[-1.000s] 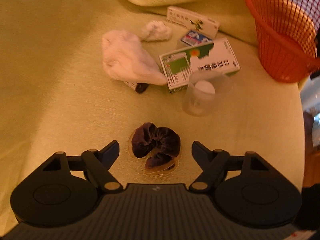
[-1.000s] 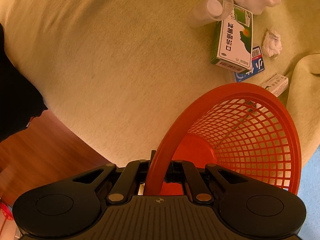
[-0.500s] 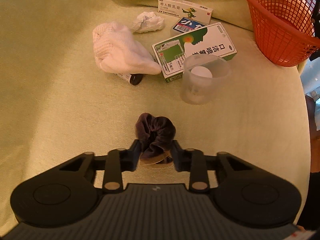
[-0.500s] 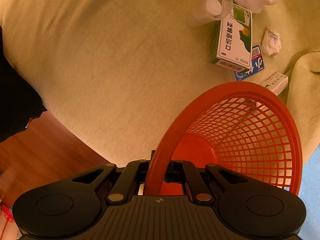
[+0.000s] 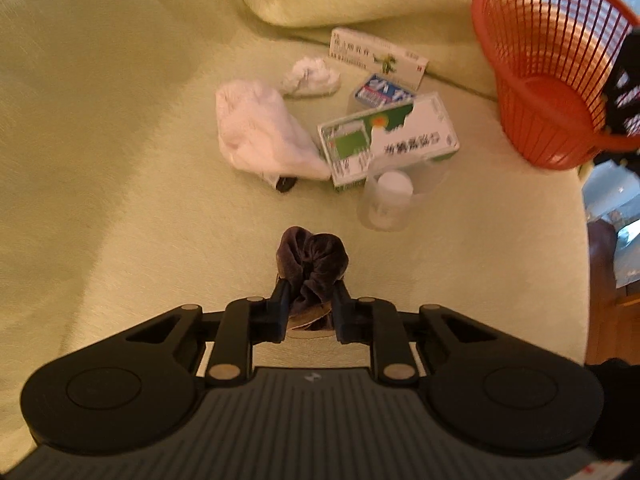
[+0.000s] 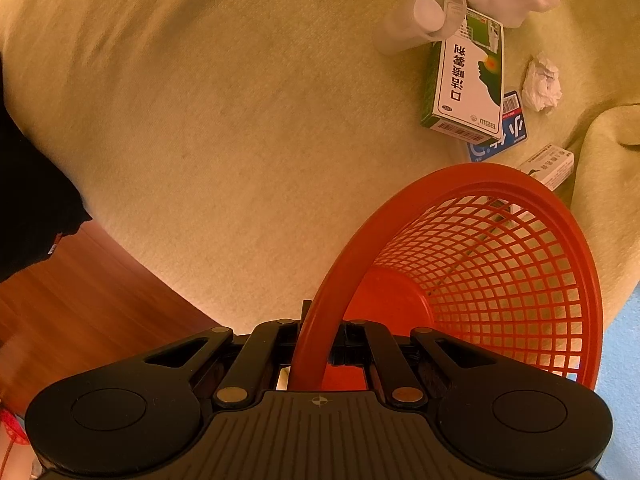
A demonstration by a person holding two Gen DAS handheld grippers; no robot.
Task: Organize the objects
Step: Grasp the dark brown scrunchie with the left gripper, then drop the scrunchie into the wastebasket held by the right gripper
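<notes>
My left claw (image 5: 309, 307) was clamped on the dark purple velvet scrunchie (image 5: 312, 261), above the pale green cushion (image 5: 120, 128). My right claw (image 6: 318, 342) pinched the rim of the red plastic mesh basket (image 6: 500, 264). A clear plastic cup (image 5: 386, 200) lay at one o'clock of the scrunchie, apart from it.

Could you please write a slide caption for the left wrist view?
Left gripper shut on a dark scrunchie, with boxes, a cup and the red basket beyond.
</notes>
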